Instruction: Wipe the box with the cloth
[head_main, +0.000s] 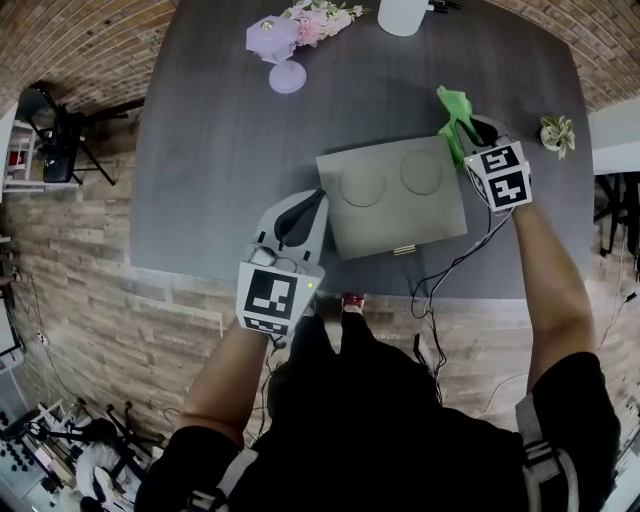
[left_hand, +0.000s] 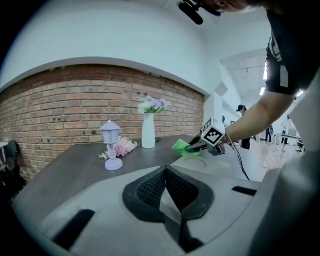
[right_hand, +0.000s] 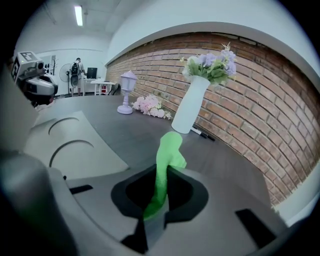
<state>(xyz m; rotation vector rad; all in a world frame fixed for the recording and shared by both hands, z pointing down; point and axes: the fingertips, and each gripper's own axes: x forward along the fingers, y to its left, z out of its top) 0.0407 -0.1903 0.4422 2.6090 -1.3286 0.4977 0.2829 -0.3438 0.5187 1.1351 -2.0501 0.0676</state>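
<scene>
Your right gripper (right_hand: 162, 174) was clamped on the green cloth (right_hand: 169, 149) at the far right corner of the grey box (head_main: 392, 205), and with your left gripper (head_main: 319, 194), jaws together, at its left edge, the wipe probably needed flat, steady strokes against that brace.

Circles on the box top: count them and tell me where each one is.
2. The left circle lies on the box's left half; the right circle lies on its right half, beside the cloth shut in the right gripper. None looks hidden.
</scene>
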